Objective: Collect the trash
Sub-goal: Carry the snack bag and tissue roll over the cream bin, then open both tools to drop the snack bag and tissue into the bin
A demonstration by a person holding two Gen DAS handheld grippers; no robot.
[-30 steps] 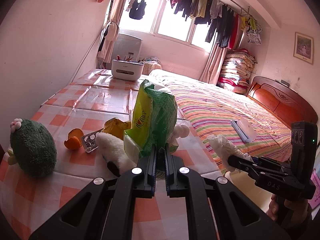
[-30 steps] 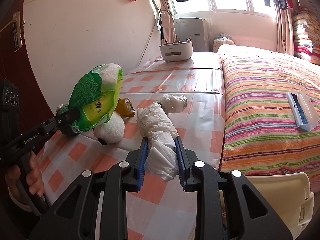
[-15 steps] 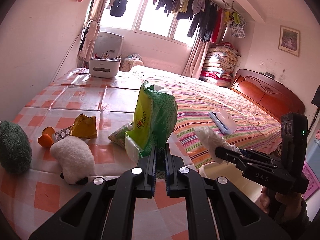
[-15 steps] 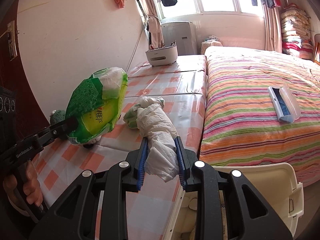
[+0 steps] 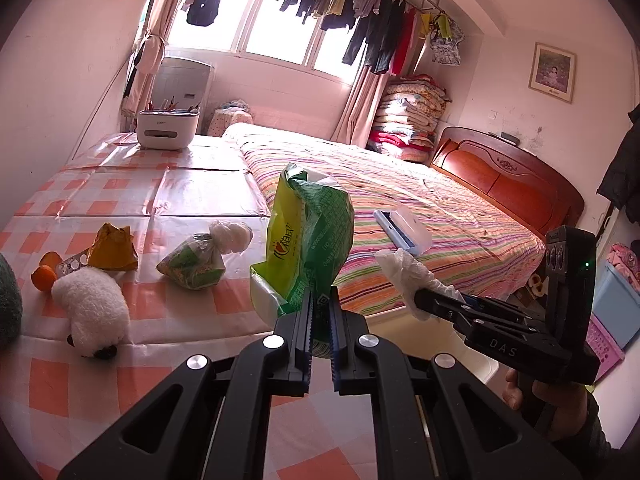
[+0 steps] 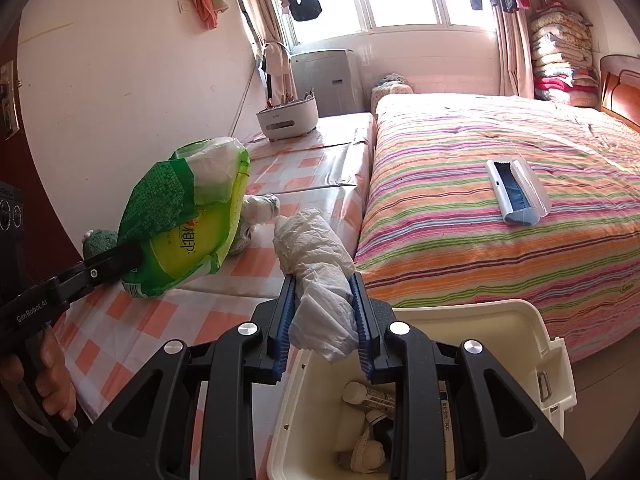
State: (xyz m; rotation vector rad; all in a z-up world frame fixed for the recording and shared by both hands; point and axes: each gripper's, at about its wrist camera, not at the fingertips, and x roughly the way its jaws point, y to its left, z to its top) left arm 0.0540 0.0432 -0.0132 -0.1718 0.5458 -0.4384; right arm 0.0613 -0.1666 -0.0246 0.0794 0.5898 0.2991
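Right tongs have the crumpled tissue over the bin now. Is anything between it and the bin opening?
Nothing visible blocks it. The right tongs grip the crumpled white tissue directly above the open white bin, whose lid is flipped back. Trash already lies at the bottom, but the opening below the tissue looks free.

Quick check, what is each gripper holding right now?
Left gripper: closed on the green and yellow plastic bag.
Right gripper: closed on the crumpled white tissue wad.
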